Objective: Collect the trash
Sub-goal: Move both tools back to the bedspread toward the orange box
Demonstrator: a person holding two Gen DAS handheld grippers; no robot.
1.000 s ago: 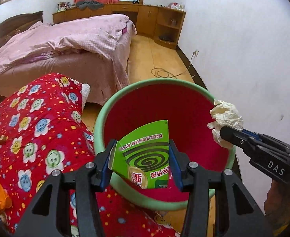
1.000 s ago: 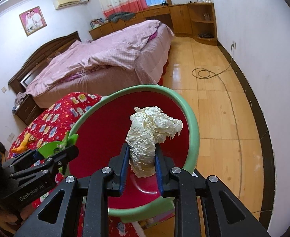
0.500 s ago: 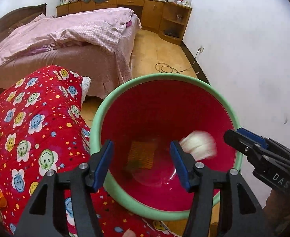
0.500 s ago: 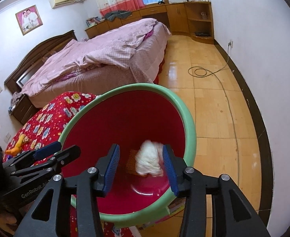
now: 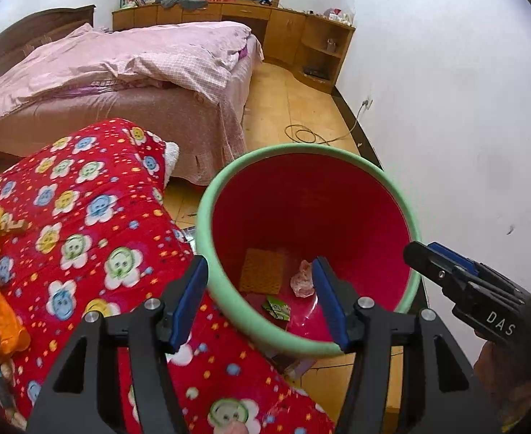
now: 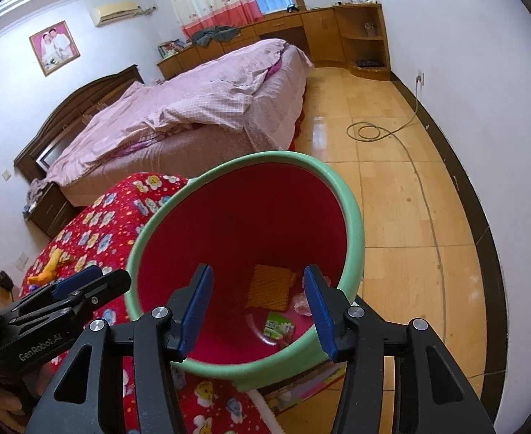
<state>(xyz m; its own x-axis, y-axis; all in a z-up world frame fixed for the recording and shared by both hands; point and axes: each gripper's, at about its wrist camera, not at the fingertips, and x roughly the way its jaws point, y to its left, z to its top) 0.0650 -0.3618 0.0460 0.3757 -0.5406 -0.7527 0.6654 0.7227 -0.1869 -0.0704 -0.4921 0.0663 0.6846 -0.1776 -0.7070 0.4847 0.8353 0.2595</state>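
**Trash in the bin, both tools empty**

The left tool (image 5: 260,298) & right tool (image 6: 258,307) both hang over the round red bin with a green rim (image 5: 207,253). The right tool's jaws have just been opening; both tools are wide now w/ nothing between the blue pads. At the bin's bottom lie the crumpled paper ball (image 5: 302,284), the green cardboard box piece (image 5: 277,307) & an orange mesh square (image 5: 261,270). The bin stands just beside a red blanket w/ cartoon faces (image 5: 84,224). A pink bed (image 6: 193,108) is behind.
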